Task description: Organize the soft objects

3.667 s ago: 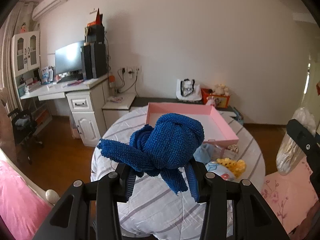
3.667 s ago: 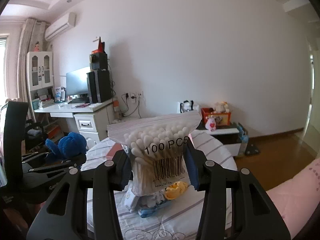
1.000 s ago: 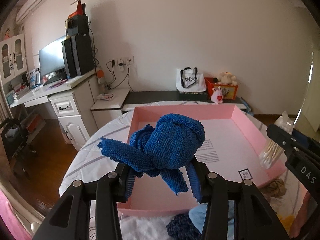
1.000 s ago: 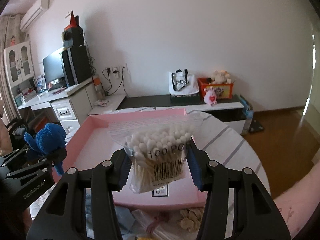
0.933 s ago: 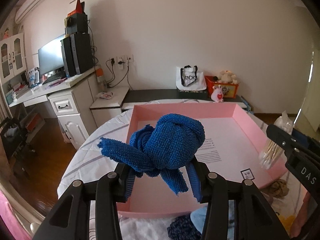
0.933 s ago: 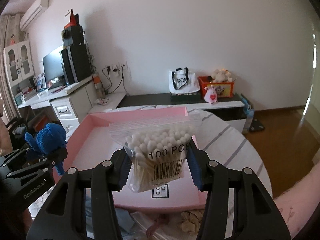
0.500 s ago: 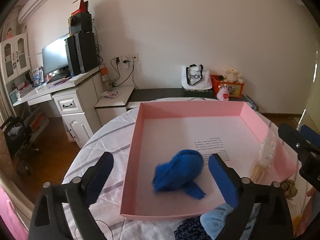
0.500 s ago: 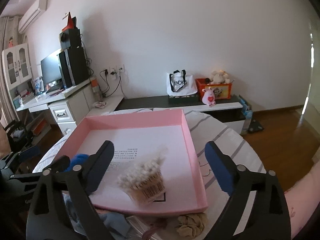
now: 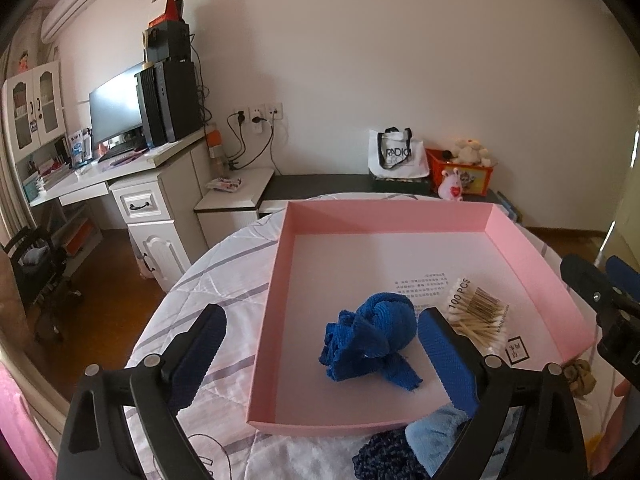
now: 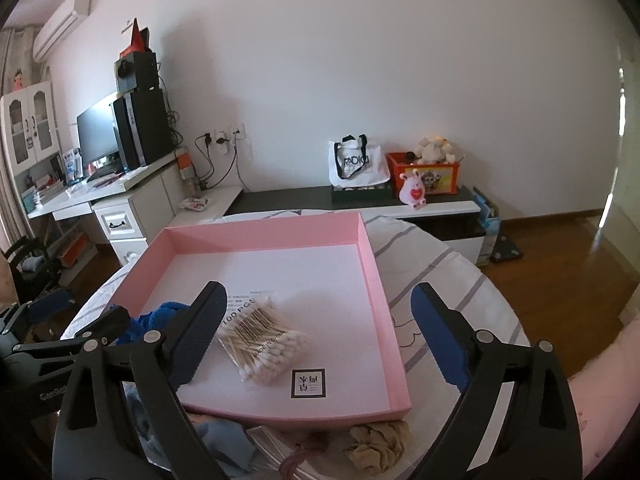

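Observation:
A knotted blue towel (image 9: 370,340) lies on the floor of the pink tray (image 9: 532,260), near its front edge. Beside it on the right rests a clear bag of cotton swabs (image 9: 478,316). My left gripper (image 9: 320,346) hangs open above the tray's front, its blue pads (image 9: 448,356) wide of the towel and not touching it. In the right wrist view the swab bag (image 10: 262,340) lies in the pink tray (image 10: 376,264) and my right gripper (image 10: 320,324) stands open over it, empty. The towel (image 10: 160,316) shows partly behind its left finger.
The tray sits on a round table with a striped white cloth (image 9: 208,292). In front of the tray lie a light blue cloth (image 9: 434,436), a dark knitted piece (image 9: 384,456) and a beige scrunchie (image 10: 378,446). A desk with a monitor (image 9: 116,112) stands at the left.
Both grippers opened. The blue towel dropped from the left one and the swab bag from the right one into the pink tray. The left gripper then moved closer to the tray.

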Motion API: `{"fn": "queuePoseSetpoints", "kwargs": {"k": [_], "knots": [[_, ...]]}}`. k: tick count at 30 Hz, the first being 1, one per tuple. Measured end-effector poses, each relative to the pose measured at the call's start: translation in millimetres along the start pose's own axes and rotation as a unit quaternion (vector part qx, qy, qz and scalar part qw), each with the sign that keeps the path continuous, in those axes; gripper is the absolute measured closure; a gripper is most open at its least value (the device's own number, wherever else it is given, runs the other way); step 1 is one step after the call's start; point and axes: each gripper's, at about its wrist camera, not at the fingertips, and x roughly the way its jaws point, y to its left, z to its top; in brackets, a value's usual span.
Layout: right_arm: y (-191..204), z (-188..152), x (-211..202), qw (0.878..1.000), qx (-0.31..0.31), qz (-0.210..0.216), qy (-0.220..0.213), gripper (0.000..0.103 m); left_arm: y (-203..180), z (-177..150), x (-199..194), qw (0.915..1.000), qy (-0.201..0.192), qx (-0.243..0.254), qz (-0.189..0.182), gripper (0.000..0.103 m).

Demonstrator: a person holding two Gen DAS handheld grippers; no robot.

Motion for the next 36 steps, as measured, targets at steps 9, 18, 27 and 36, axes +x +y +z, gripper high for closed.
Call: {"fn": "queuePoseSetpoints", "kwargs": {"k": [9,18,27,36], "knots": [[3.9,4.4,-29.4,1.000,-0.006,-0.002,-0.024,0.009,1.5,-4.0,-30.8,1.0000,-0.006,-0.002,0.006,0.007],[10.0,8.4,-75.2,0.999,-0.016,0.001,-0.048,0.007,1.3,-14.2,-79.6,0.9998,-0.016,0.001,0.012,0.003],[12.1,3.3,-141.2,0.996,-0.017,0.004,-0.082,0.005,2.4,-31.6,-152.7,0.9990,-0.041,-0.005,0.018,0.003],[15.7,-5.5,-219.4,0.992,-0.023,-0.003,-0.123,0.000,1.6,-59.2,-253.1,0.9951,-0.098,-0.003,0.015,0.000]]}}
